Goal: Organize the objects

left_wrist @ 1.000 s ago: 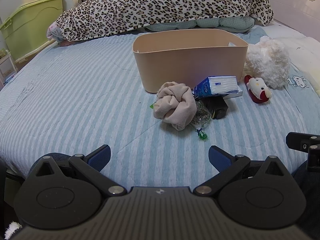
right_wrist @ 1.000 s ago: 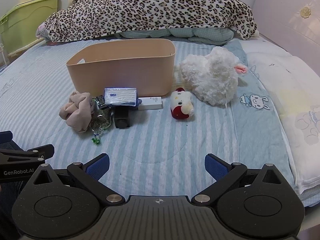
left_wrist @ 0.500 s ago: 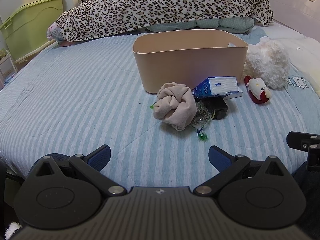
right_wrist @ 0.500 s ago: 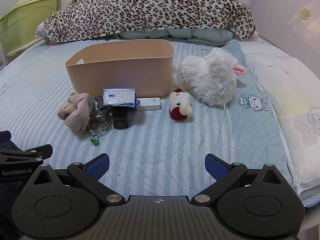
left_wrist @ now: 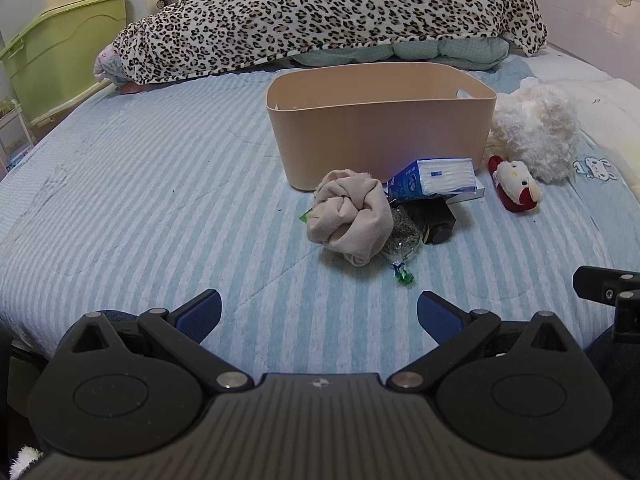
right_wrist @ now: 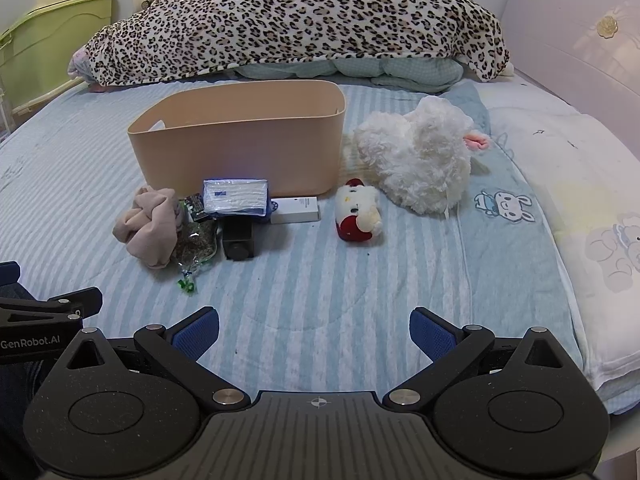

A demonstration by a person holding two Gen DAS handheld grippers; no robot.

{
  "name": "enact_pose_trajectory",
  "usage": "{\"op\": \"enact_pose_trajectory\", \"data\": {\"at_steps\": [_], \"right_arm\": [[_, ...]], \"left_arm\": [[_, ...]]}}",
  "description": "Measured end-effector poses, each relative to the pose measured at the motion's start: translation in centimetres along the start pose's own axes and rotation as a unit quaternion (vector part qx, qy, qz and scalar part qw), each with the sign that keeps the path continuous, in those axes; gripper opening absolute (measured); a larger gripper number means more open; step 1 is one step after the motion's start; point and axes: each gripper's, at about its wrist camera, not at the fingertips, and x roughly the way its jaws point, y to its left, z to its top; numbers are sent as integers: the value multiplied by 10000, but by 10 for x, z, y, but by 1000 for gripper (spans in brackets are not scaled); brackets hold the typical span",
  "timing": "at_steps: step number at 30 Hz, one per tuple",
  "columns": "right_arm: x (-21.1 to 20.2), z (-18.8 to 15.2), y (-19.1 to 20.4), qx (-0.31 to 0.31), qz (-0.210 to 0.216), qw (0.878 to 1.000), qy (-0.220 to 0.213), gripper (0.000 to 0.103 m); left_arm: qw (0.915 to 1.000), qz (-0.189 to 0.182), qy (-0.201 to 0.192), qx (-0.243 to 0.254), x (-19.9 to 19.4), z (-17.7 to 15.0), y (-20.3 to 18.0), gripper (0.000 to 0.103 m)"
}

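Note:
A beige bin [left_wrist: 380, 128] [right_wrist: 240, 148] stands on the striped bed. In front of it lie a balled beige cloth [left_wrist: 350, 216] [right_wrist: 148, 232], a blue tissue pack [left_wrist: 434, 178] [right_wrist: 235, 197], a clear bag of dark bits [left_wrist: 400, 236] [right_wrist: 196, 242], a black box [left_wrist: 436, 220] [right_wrist: 238, 238], a white box [right_wrist: 296, 210], a small red-and-white plush [left_wrist: 516, 188] [right_wrist: 358, 216] and a big white plush [left_wrist: 532, 132] [right_wrist: 420, 156]. My left gripper [left_wrist: 319, 312] and right gripper [right_wrist: 314, 328] are open, empty, well short of the objects.
A leopard-print blanket [left_wrist: 328, 16] is heaped at the back of the bed. A green storage box [left_wrist: 60, 60] stands at far left. A white headboard [right_wrist: 580, 40] and pillows [right_wrist: 592, 208] are on the right. The left gripper's edge shows in the right view [right_wrist: 48, 312].
Both views have crept slightly toward the objects. Nothing on the bed has moved and both grippers stay open.

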Motion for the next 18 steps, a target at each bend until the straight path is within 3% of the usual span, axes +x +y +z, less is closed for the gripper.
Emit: {"op": "enact_pose_trajectory", "data": {"at_steps": [18], "right_arm": [[9, 10, -2, 14, -23, 10000, -39, 103]], "left_arm": [[10000, -6, -28, 6, 12, 10, 3, 103]]}}
